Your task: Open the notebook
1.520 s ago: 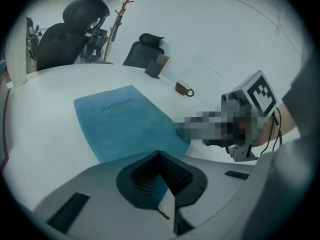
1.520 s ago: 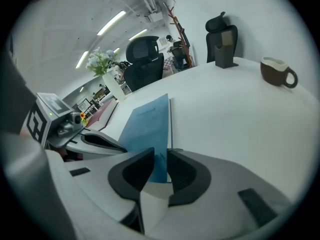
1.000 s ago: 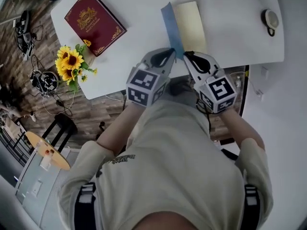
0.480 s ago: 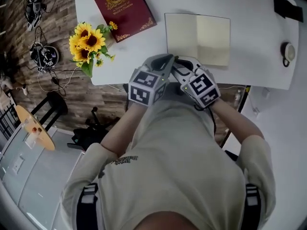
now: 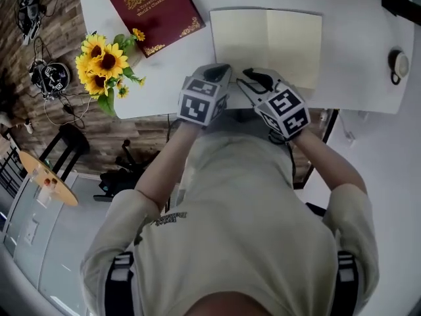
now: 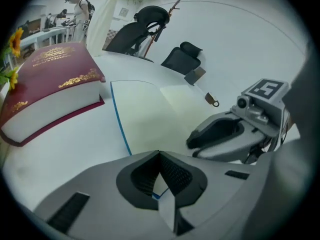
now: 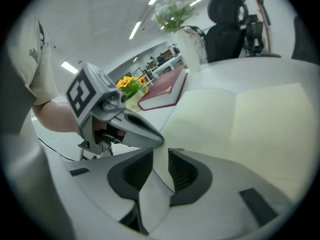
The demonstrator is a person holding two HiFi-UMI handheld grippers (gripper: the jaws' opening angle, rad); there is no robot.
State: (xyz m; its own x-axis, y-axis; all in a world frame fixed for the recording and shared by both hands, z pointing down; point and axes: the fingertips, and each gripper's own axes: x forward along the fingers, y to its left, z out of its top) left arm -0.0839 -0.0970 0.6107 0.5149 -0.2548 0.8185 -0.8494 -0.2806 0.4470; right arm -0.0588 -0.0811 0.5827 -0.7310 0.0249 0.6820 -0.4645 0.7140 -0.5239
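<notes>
We log one white bench (image 5: 164,74); one notebook (image 5: 266,45) open flat at its near edge, long axis along that edge, spine pointing to the far edge; one red book (image 5: 150,5) far-left; two claws over the notebook's near edge, the left gripper (image 6: 160,153) with tips together and the right gripper (image 7: 160,154) opening with nothing between its jaws.

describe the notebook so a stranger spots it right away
Start at the white table. Near its front edge lies the cream-paged notebook, opened flat with a thin blue cover edge. The dark red gold-trimmed book left of it is closed.
</notes>
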